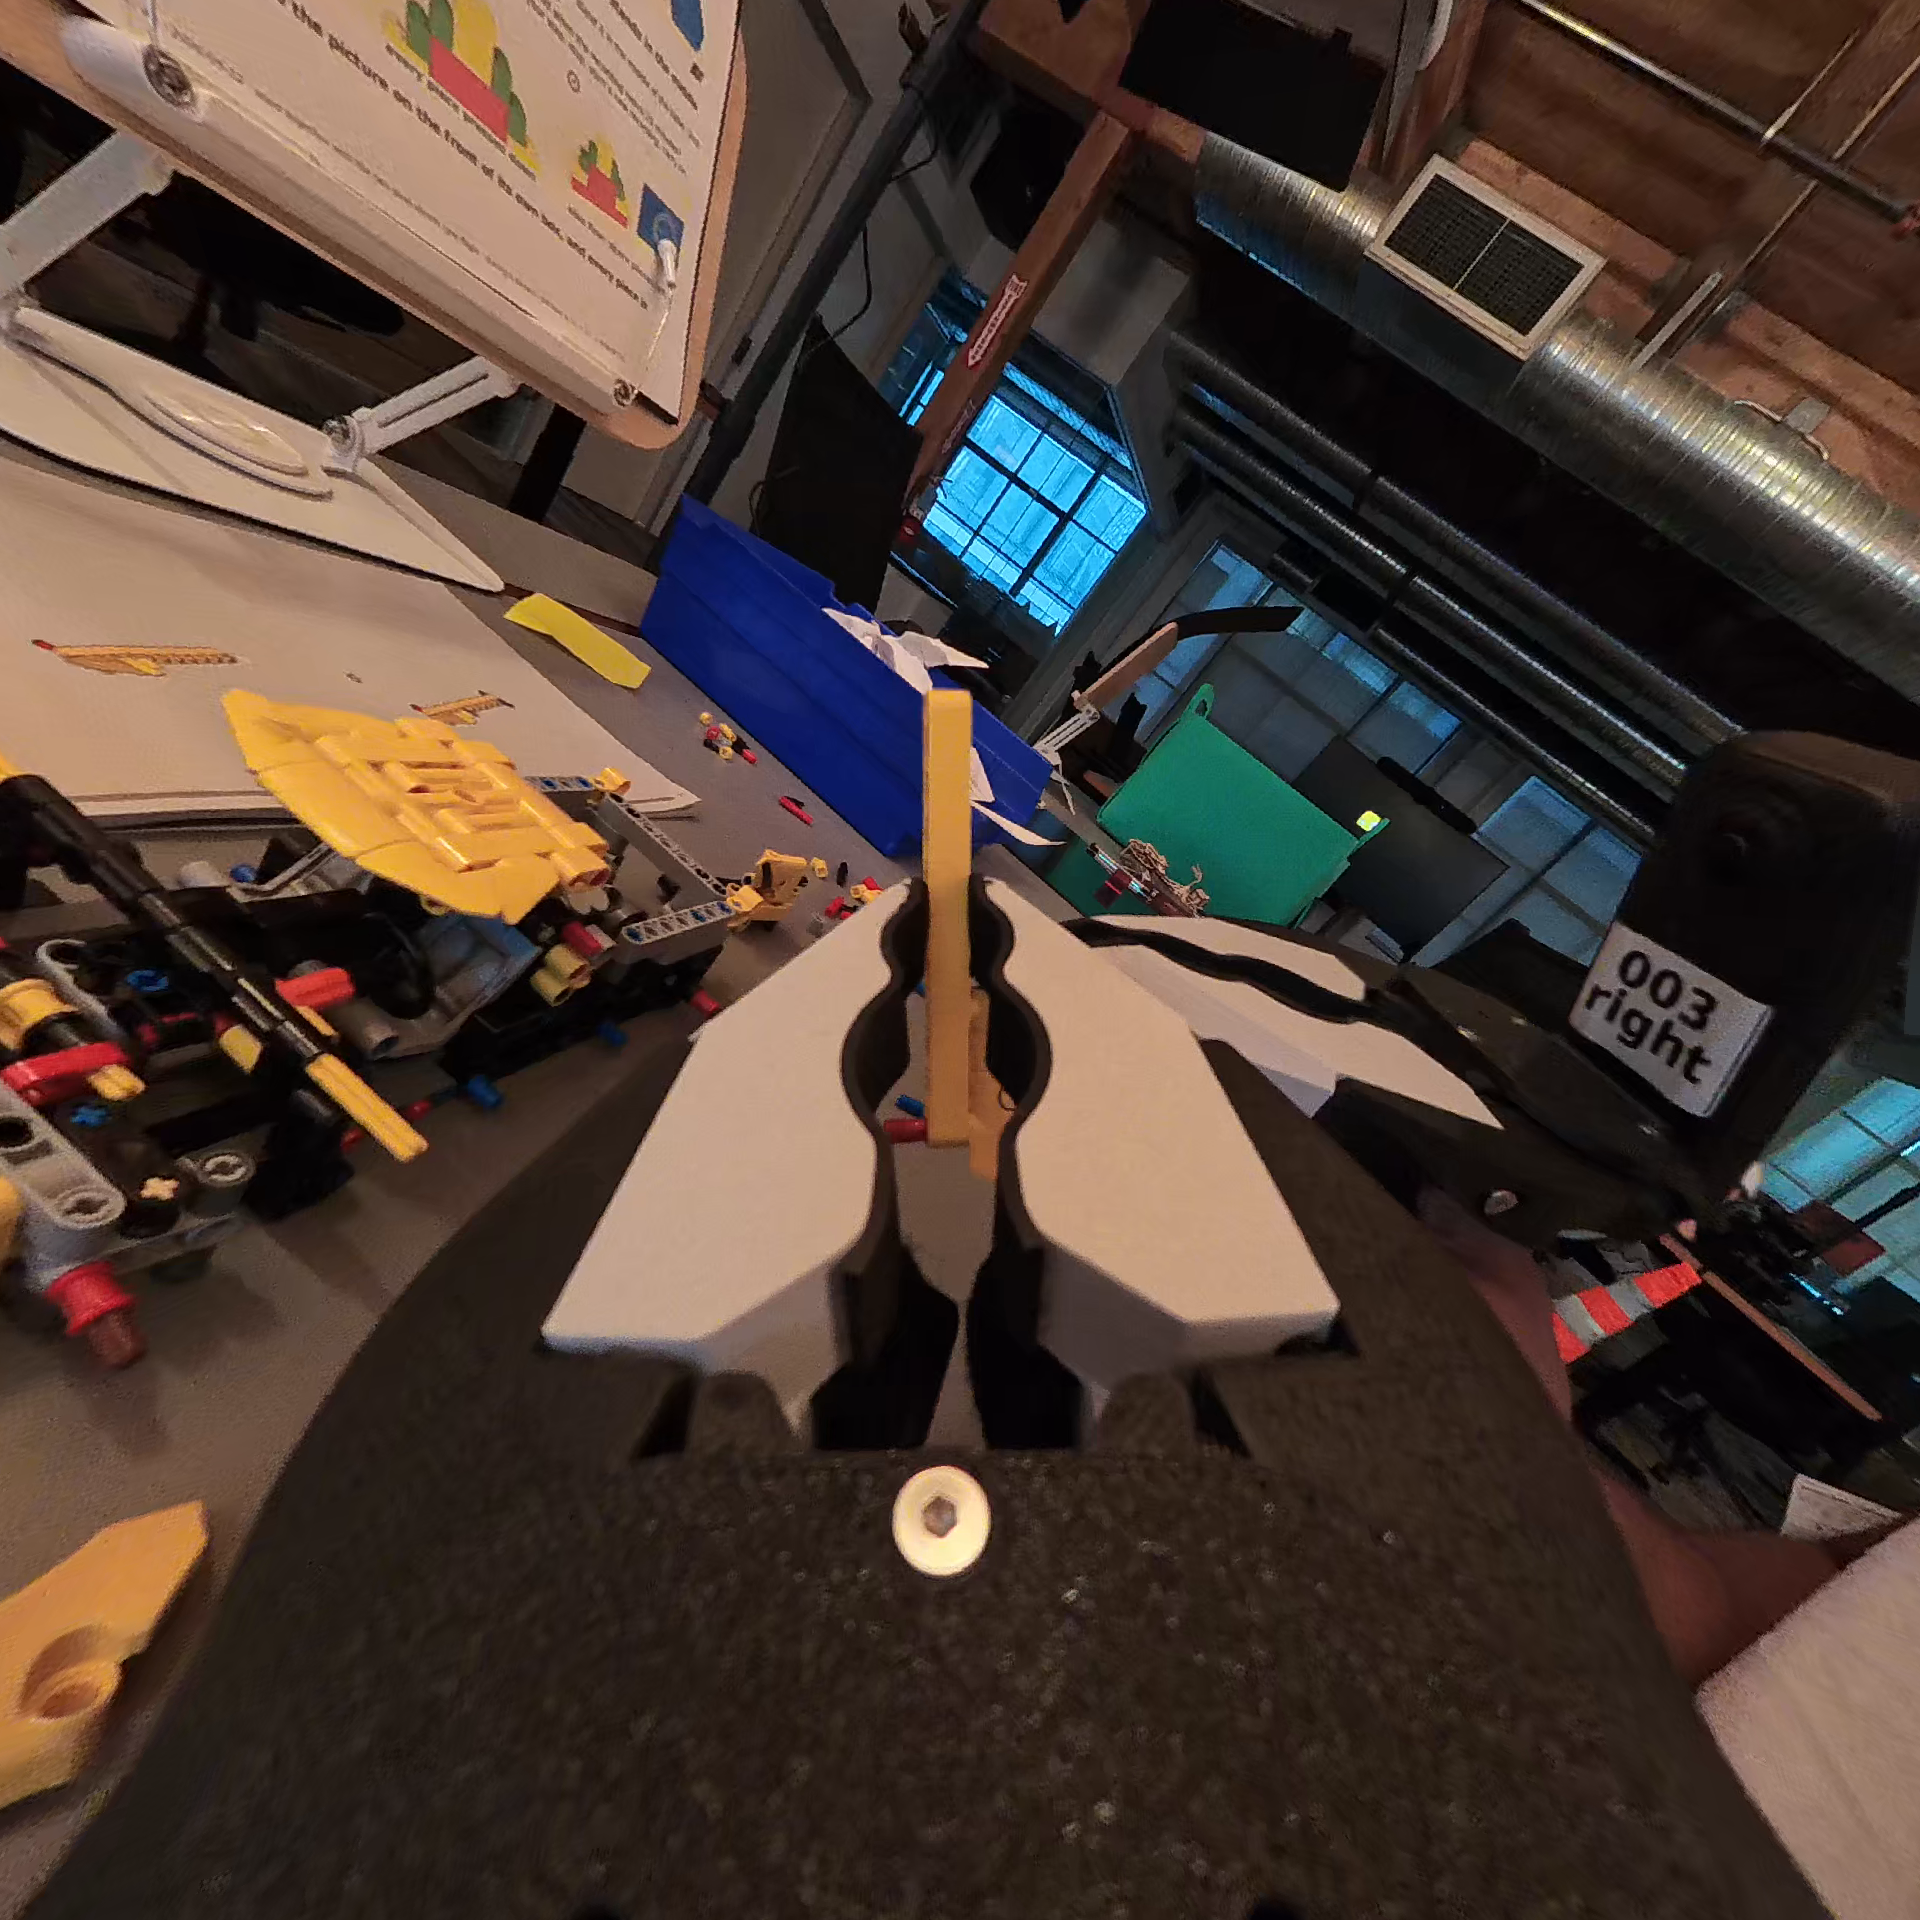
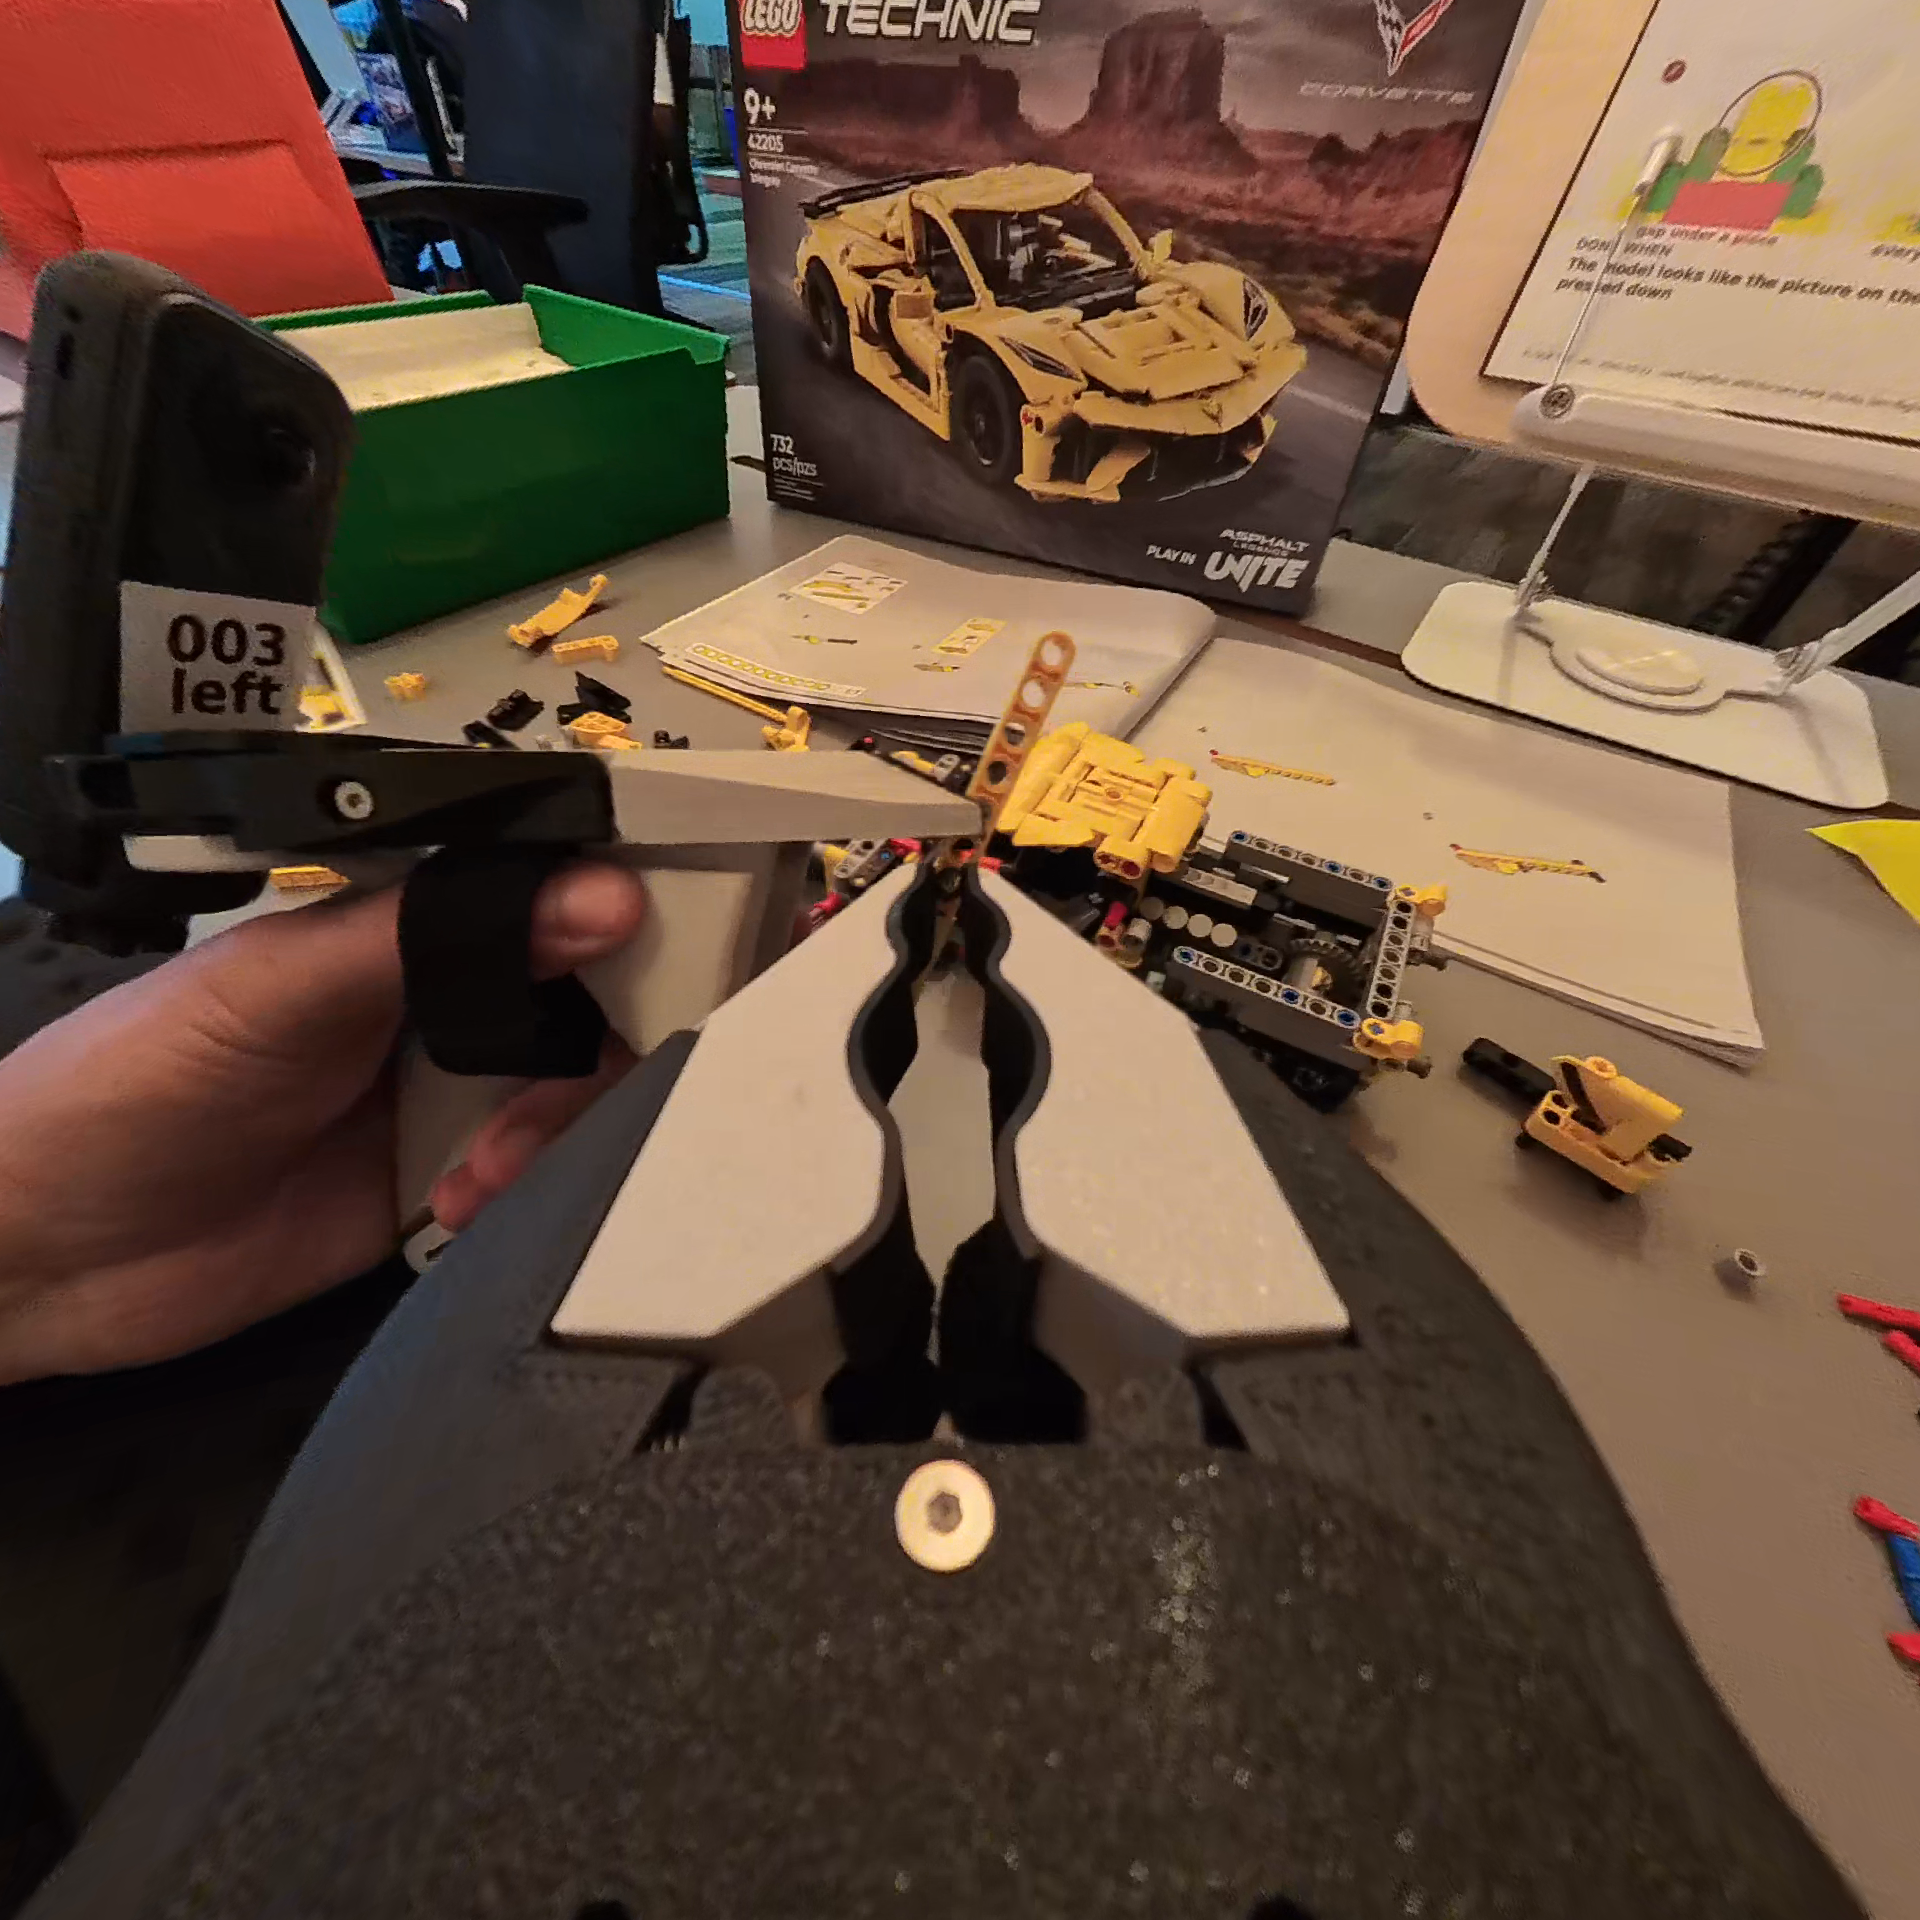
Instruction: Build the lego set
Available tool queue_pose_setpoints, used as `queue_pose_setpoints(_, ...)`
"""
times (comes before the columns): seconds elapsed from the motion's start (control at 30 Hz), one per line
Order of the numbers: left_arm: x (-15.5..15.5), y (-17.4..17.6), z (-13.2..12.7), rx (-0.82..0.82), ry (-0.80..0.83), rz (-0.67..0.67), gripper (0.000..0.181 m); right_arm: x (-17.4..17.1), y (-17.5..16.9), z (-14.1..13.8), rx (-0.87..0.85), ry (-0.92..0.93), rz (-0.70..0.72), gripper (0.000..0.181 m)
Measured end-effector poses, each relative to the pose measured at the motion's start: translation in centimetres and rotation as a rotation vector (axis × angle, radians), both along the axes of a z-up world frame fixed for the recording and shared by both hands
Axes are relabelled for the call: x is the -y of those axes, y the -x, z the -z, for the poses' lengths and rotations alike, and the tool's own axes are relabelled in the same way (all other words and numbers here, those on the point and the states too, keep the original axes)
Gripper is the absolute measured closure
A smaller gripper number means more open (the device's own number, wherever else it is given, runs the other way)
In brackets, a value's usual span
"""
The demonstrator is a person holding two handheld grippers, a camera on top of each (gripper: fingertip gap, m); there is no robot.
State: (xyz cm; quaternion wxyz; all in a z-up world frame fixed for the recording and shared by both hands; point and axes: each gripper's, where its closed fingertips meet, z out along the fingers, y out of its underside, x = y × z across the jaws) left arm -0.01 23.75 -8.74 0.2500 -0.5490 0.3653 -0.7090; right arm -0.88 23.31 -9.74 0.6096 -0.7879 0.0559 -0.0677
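Above worktop [image 2: 1558, 1299], left tool [image 1: 948, 894] clamping yellow beam [image 1: 945, 831] upright; right tool [image 2: 948, 883] pinching beam's lower end, fingers nearly together. Chassis [image 2: 1247, 935] resting beyond on manual [image 2: 1455, 831].

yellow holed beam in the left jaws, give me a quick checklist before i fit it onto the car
1. Left gripper clamped on long yellow holed lego beam: ok.
2. Beam sticking out past the jaws: ok.
3. Right gripper holding something: cannot tell; jaws nearly closed, something small and dark at the tips.
4. Half-built yellow and grey lego car chassis on grey table: ok.
5. Open paper instruction booklet visible: ok.
6. Target hole for beam: cannot tell.
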Motion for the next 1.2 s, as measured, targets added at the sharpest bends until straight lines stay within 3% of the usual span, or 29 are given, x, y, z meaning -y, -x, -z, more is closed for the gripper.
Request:
queue_pose_setpoints(0.27, -0.1, -0.2, 0.4, -0.021, 0.222, 0.040, 0.174, 0.1, 0.1, 0.7, 0.044, -0.012, 0.004, 0.177)
queue_pose_setpoints(0.57, 0.3, -0.1, 0.0, -0.016, 0.032, 0.020, 0.175, 0.2, 0.2, 0.2, 0.002, -0.081, 0.011, 0.177)
queue_pose_setpoints(0.73, -0.2, 0.0, 0.9, -0.079, 0.057, 0.046, 0.174, 0.3, 0.2, 0.5, -0.027, -0.051, -0.029, 0.177)
queue_pose_setpoints(0.87, -0.1, 1.5, 4.5, -0.368, -0.107, 0.128, 0.174, 1.3, -0.1, 0.9, -0.064, -0.036, -0.131, 0.177)
queue_pose_setpoints(0.93, 0.3, 3.3, 7.5, -0.599, -0.271, 0.208, 0.174, 1.8, -2.0, 2.1, -0.031, 0.011, -0.091, 0.177)
queue_pose_setpoints(1.03, 0.1, 5.8, 9.9, -0.831, -0.553, 0.293, 0.174, 1.8, -2.6, 2.1, -0.067, 0.001, -0.096, 0.177)
queue_pose_setpoints(1.2, 0.2, 7.8, 11.7, -0.994, -0.830, 0.405, 0.174, 1.7, -2.0, 2.4, -0.053, 0.014, -0.122, 0.177)
